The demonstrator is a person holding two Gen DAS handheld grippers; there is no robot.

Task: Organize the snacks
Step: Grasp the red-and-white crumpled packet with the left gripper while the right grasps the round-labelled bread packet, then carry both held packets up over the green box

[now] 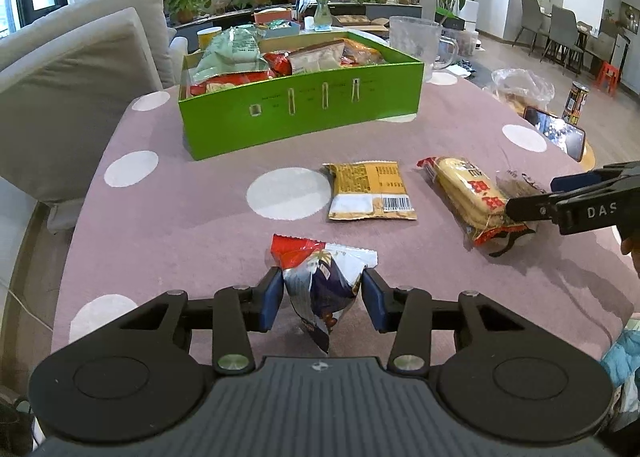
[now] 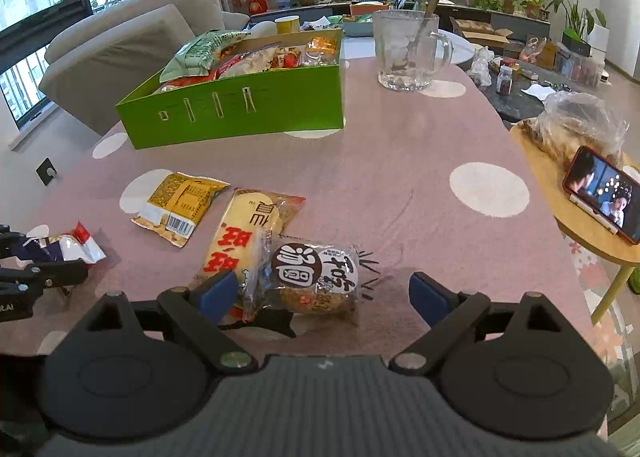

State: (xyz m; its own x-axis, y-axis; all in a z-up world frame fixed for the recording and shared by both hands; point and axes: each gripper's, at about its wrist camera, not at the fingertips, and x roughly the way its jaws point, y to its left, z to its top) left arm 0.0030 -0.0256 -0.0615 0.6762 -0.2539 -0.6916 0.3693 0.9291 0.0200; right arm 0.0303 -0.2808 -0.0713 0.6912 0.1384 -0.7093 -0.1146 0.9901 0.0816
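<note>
My left gripper (image 1: 323, 299) is shut on a red, white and blue snack packet (image 1: 320, 281), held just above the tablecloth; the packet also shows in the right wrist view (image 2: 68, 247). My right gripper (image 2: 323, 295) is open, its jaws standing either side of a clear-wrapped round cake (image 2: 314, 277) that lies on the cloth. A long yellow rice-cracker pack (image 2: 240, 235) lies against the cake's left side (image 1: 468, 193). A yellow packet with a barcode (image 1: 370, 190) lies in mid-table. The green box (image 1: 300, 105), holding several snacks, stands at the far side.
A glass mug (image 2: 408, 51) stands right of the green box. A phone (image 2: 604, 193) and a plastic bag (image 2: 576, 125) sit on a small wooden side table to the right. A sofa (image 1: 68, 69) is at the left. The cloth is pink with white dots.
</note>
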